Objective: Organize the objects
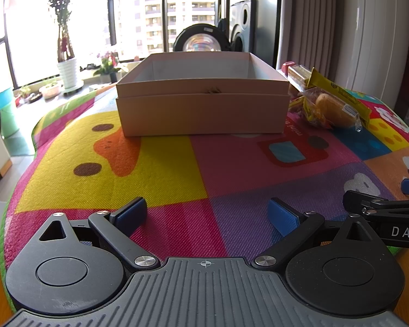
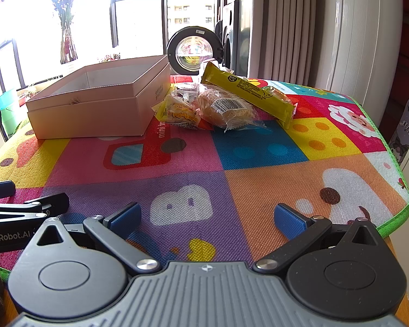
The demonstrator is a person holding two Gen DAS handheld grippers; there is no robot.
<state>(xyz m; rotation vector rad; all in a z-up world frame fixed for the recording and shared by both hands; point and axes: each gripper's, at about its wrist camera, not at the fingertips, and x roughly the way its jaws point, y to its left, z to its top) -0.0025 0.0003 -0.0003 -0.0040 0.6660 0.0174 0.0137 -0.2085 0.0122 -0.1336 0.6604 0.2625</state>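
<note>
both the left gripper (image 1: 207,215) and right gripper (image 2: 208,218) are held wide apart and empty above the play mat (image 2: 259,185). "genrobot.ai" is read on the left one. wrapped snacks (image 2: 223,106) are piled just beside the open cardboard box (image 2: 95,103).

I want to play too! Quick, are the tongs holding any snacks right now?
Left tongs: open, holding nothing.
Right tongs: open, holding nothing.
</note>
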